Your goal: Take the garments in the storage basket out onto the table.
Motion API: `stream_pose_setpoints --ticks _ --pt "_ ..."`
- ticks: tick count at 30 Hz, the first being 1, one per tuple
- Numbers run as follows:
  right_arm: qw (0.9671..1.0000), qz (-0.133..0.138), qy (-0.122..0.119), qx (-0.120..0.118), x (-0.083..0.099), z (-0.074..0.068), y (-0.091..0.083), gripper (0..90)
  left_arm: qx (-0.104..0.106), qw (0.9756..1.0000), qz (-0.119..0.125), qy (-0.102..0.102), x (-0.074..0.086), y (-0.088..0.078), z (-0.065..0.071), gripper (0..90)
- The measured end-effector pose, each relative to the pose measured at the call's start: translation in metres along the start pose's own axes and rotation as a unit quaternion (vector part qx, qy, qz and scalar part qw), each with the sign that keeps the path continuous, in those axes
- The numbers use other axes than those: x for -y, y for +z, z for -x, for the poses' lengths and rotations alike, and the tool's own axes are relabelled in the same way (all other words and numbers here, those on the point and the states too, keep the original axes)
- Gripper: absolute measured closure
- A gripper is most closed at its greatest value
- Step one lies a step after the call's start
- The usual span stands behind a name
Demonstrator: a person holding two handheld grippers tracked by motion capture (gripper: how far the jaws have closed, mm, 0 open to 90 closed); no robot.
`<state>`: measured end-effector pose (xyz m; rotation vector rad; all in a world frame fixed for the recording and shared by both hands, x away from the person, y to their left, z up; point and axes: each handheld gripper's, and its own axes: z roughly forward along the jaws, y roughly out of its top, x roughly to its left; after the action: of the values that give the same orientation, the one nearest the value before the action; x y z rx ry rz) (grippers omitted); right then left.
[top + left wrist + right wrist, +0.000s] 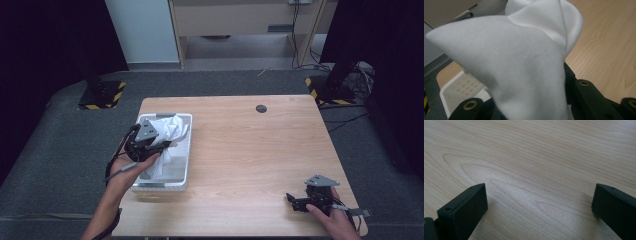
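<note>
Left tool (161, 146) clamped on white cloth (167, 131), holding it bunched over the white perforated basket (186, 150) at the bench's (250, 150) left side; cloth drapes up past the jaws in the left gripper view. Right tool (291, 201) jaws wide apart, nothing between, low over bare bench near right corner.

This looks like a lab or test room rather than a home. A bare wooden bench (250, 150) stands alone on grey carpet (45, 150), flanked by dark stands whose bases (101, 95) carry yellow-and-black warning tape. Loose cables (362, 75) trail across the floor at right, and plain cabinets, perhaps office furniture (240, 20), line the back wall.
</note>
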<state>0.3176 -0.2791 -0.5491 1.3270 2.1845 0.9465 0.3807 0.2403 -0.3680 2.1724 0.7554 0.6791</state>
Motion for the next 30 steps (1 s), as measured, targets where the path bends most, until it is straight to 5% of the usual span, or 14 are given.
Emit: stream_pose_setpoints --ticks 30 --pt "0.9999 0.000 -0.008 -0.008 -0.004 0.000 0.004 0.5 -0.006 0.9998 -0.018 0.007 -0.010 -0.002 0.008 69.7"
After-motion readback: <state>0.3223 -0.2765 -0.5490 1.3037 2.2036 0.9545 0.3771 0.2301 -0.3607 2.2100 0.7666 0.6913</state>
